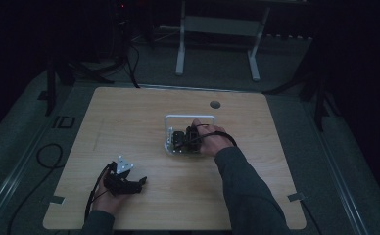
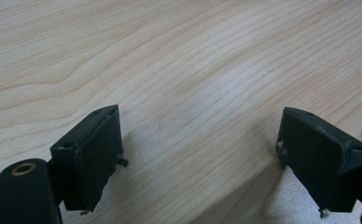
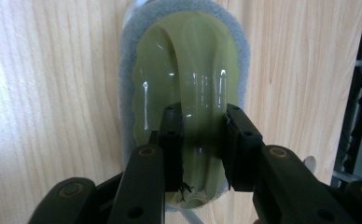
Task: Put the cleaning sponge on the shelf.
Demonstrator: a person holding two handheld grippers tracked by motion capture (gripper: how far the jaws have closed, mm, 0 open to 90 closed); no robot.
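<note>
Gripping the green plastic scrubber with grey sponge base [image 3: 188, 70] by its handle, our right gripper [image 3: 202, 140] faced along its long axis; the left gripper [image 2: 198, 154] rested wide open, empty, well apart to the near left.

The left tongs [image 1: 140, 183] are built of black parts, and a grey three-cornered plate [image 1: 123, 165] is carried on top of them. A black cable [image 1: 94, 190] is looped from their rear. In the left gripper view, two blocky black jaws with bevelled, greyish upper edges are seen, small screw holes are sunk into their tops, and a brass-ringed hole [image 2: 23, 168] is set in the link below. The right tongs [image 3: 202, 140] are made of the same black links, each marked by a brass-ringed pivot [image 3: 147, 151]. A dark grey long sleeve [image 1: 249, 191] is worn on the right arm.
</note>
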